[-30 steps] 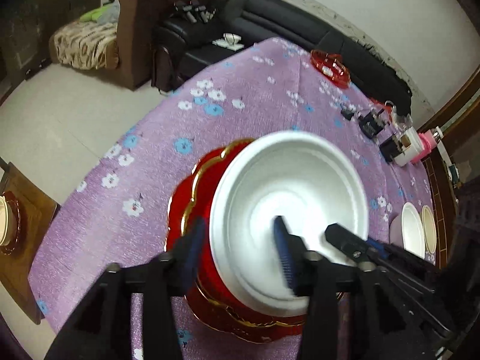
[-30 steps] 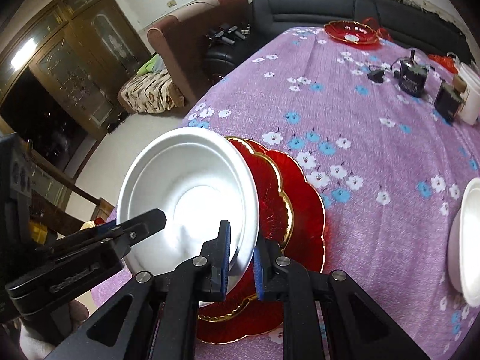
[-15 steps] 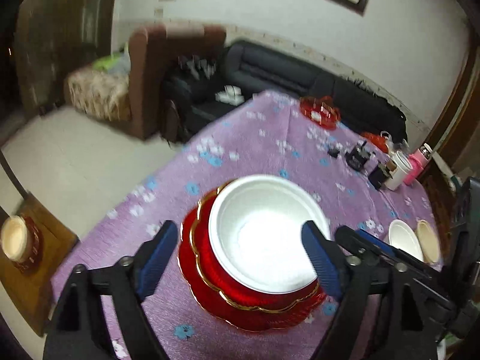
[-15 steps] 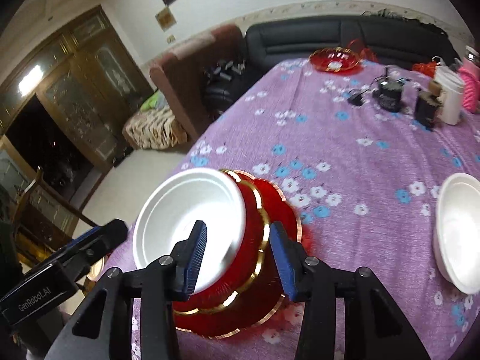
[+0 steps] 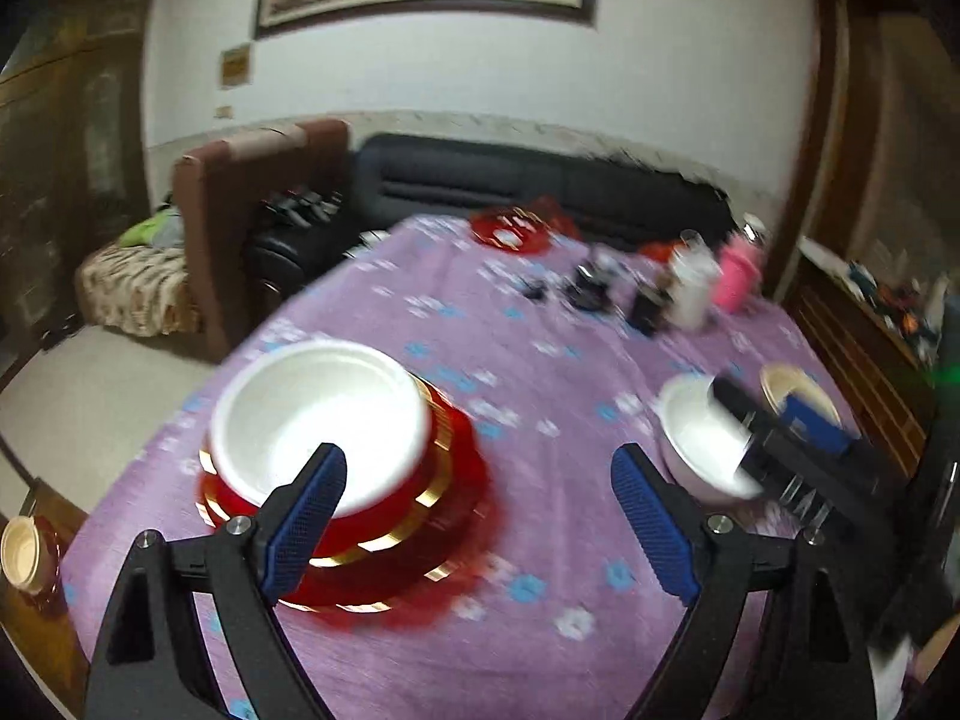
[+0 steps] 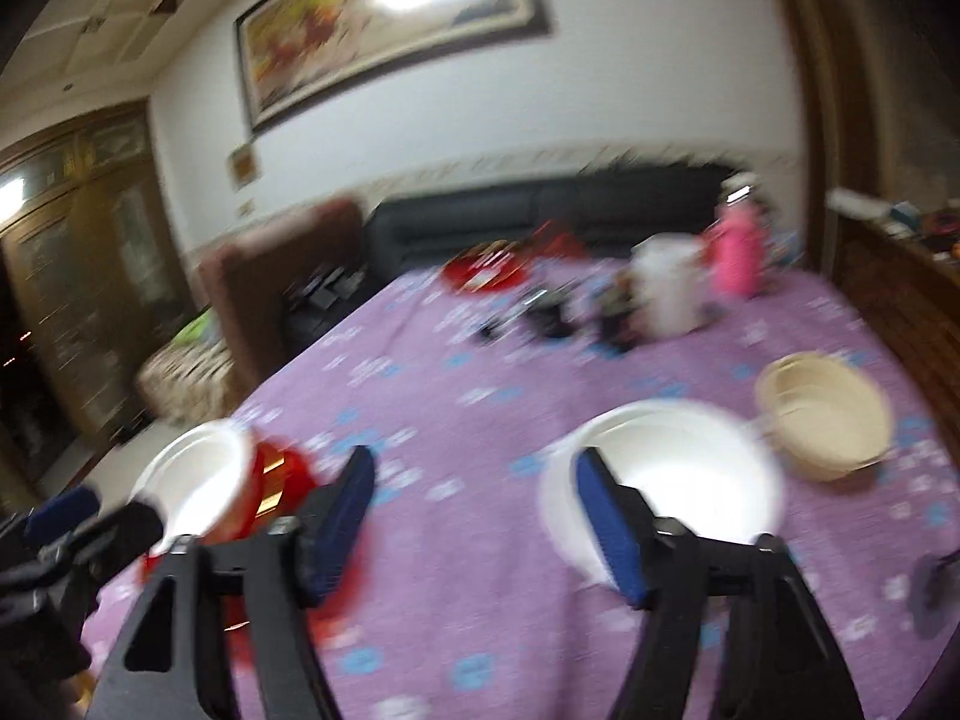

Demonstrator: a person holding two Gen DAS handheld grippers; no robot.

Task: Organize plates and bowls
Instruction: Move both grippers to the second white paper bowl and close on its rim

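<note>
Left wrist: stacked bowl (near table's edge).

The left gripper has a black frame of angled struts, and silver round screws sit at its joints. Its fingers carry blue pads with a fine ribbed texture. The right gripper looks the same: black struts, silver screws, and blue pads on the fingers.

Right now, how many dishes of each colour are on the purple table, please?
White bowls: 2
Cream bowls: 1
Red plates: 3, two stacked under a white bowl, one far; blur makes the stack uncertain
Total: 6
</note>
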